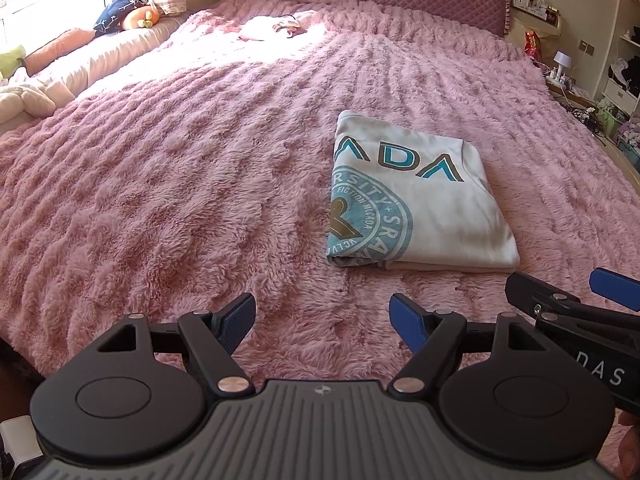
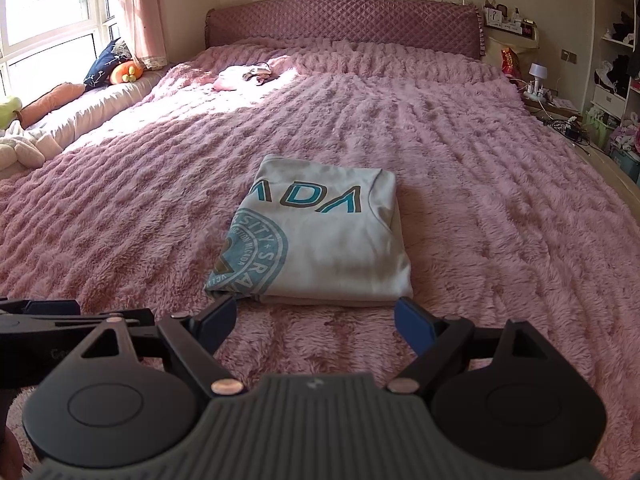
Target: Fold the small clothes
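A white T-shirt with teal lettering and a round teal print lies folded into a flat rectangle on the pink fluffy bedspread. It also shows in the right wrist view. My left gripper is open and empty, just short of the shirt and to its left. My right gripper is open and empty, right in front of the shirt's near edge. The right gripper also shows at the right edge of the left wrist view.
A small pink garment lies far up the bed near the quilted headboard. Pillows and soft toys line the window side at left. A nightstand with a lamp and shelves stand at right.
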`<state>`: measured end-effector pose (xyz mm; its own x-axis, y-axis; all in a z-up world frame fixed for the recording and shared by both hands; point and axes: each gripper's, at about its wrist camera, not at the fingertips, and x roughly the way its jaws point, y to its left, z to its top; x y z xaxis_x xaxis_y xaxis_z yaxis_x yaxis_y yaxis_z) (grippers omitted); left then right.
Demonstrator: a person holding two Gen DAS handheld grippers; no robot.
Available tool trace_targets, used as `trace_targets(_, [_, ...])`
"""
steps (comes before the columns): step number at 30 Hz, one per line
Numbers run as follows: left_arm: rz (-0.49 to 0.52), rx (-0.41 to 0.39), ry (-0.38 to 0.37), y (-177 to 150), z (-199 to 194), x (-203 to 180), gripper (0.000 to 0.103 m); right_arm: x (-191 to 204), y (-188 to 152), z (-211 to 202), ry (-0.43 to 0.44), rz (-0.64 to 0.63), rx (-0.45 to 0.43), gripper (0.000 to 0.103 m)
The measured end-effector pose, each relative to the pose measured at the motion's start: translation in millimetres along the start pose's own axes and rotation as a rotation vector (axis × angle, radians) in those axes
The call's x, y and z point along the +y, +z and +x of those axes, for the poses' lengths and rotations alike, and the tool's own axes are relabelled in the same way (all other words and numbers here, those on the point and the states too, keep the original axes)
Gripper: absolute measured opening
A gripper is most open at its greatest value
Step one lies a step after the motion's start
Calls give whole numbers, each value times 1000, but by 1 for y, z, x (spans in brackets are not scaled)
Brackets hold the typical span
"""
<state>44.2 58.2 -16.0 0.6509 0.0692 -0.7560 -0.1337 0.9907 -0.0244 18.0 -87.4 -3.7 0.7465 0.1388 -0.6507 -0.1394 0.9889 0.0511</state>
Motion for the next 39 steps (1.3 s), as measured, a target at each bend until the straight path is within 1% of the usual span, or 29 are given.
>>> trace_targets(13, [-13, 15, -10, -1, 1, 2, 89, -2, -1, -1, -10, 8, 9, 82])
trace_targets(20, [11, 39, 40, -3, 4, -3, 89, -3, -2, 1, -14, 13, 14, 82])
trace_targets(39, [23, 40, 31, -1, 4, -7, 90, -1, -6, 5, -13, 8, 29, 82])
